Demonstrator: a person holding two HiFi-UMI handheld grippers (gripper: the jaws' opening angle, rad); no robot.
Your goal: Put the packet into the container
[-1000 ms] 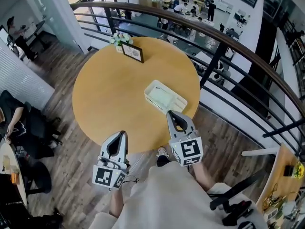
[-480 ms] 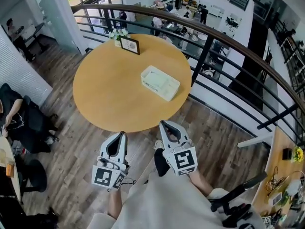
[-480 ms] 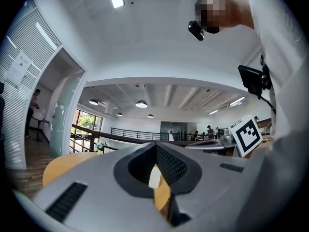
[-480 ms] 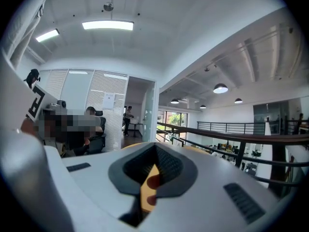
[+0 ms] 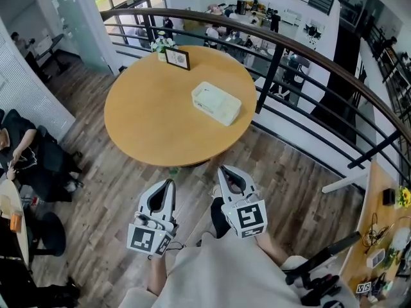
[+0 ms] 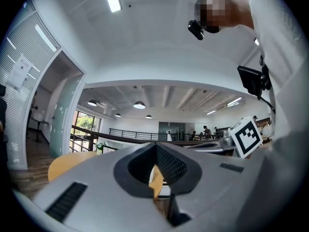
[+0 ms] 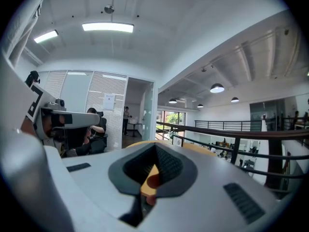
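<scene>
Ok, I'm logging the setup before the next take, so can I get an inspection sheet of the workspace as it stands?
Surface: round wooden table, mostly bare.
Job's things: white container on the table's right part, near the railing; packet not made out.
Clutter: picture frame and flower pot at the table's far edge.
Grippers: left gripper and right gripper both have jaws together, no packet in either; both are over the floor, short of the table.
Cables: loose cables on a side desk at lower right; nothing seen on the table.
Surroundings: curved railing beyond the table, wooden floor, seated person at left.
</scene>
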